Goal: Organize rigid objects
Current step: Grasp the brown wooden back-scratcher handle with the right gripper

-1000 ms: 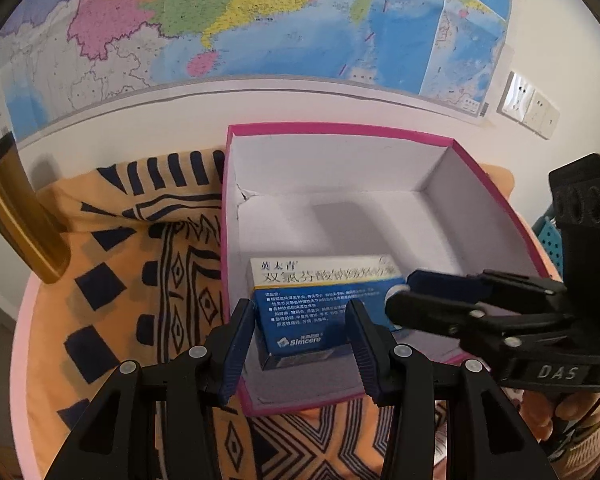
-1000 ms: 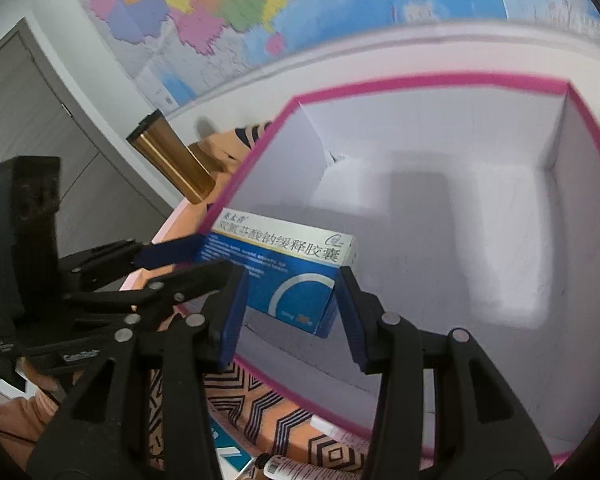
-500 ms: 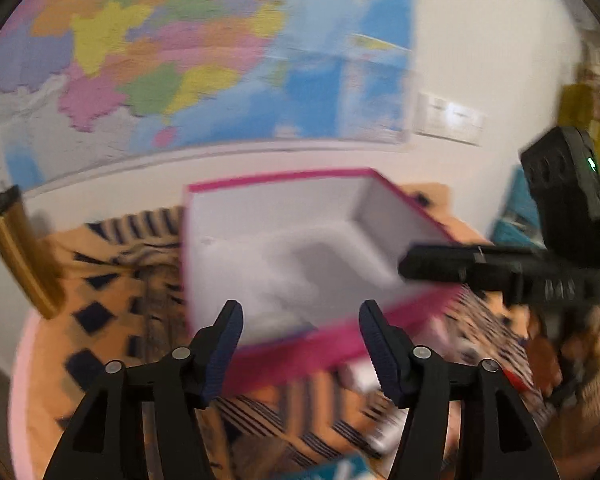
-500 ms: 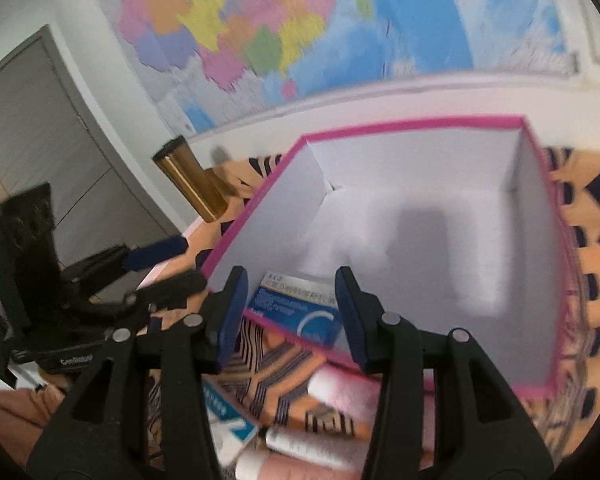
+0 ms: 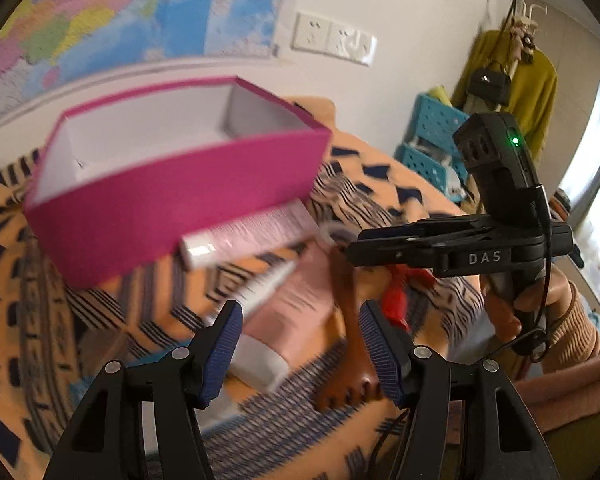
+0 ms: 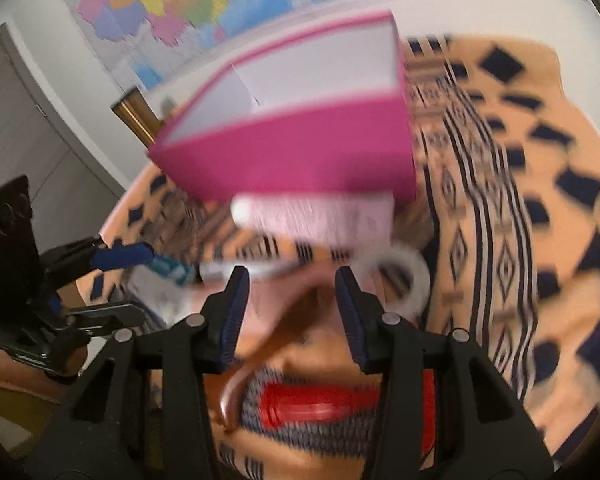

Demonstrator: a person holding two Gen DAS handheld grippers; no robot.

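Below both grippers' parted, empty fingers (image 5: pixel 224 344): pink tube (image 5: pixel 292 304); pink box (image 5: pixel 172 208) beyond.

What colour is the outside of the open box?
Magenta pink outside, white inside; the box shows best in the left wrist view.

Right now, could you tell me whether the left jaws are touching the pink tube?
Apart. The left wrist view shows the left gripper open and empty, with the pink tube lying on the cloth beyond the pads, nothing pressed between them.
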